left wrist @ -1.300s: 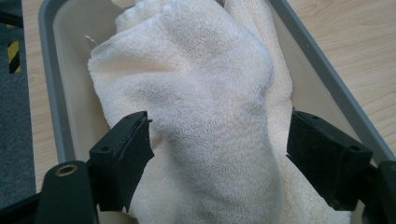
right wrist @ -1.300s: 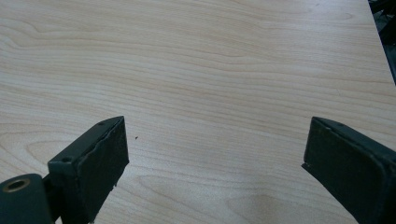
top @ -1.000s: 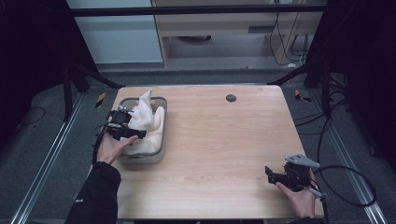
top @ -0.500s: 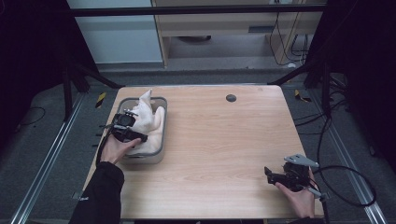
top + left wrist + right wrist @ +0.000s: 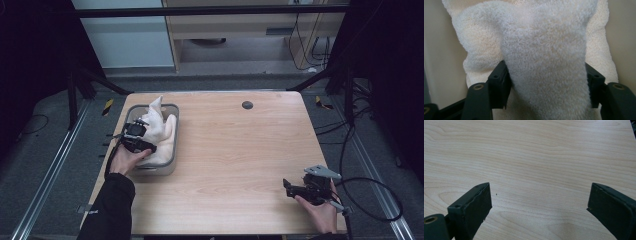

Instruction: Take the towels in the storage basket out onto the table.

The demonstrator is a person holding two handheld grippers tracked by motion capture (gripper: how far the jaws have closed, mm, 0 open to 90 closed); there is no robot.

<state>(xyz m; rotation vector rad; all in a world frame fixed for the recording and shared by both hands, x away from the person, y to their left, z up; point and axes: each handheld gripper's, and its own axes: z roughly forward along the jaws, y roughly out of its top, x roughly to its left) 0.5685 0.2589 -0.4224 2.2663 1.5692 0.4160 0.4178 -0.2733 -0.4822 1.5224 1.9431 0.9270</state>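
The left gripper (image 5: 142,137) pinches the white towel (image 5: 544,62) in the bin (image 5: 172,162); next, probably lift it. The right gripper (image 5: 292,187) waits wide apart.

Hidden or cut off:
- Grey bin (image 5: 172,131): floor and left wall covered by the white towel (image 5: 160,132) and the left gripper (image 5: 136,136).
- White towel (image 5: 546,62), left gripper view: top and bottom run past the picture's edge; close pile blurred.
- Left gripper (image 5: 546,82): inner jaw faces buried in towel.
- Right gripper (image 5: 539,205): jaw bases cut by the bottom edge.
- Dark round mark (image 5: 247,105) on the table (image 5: 240,150): too small to identify.
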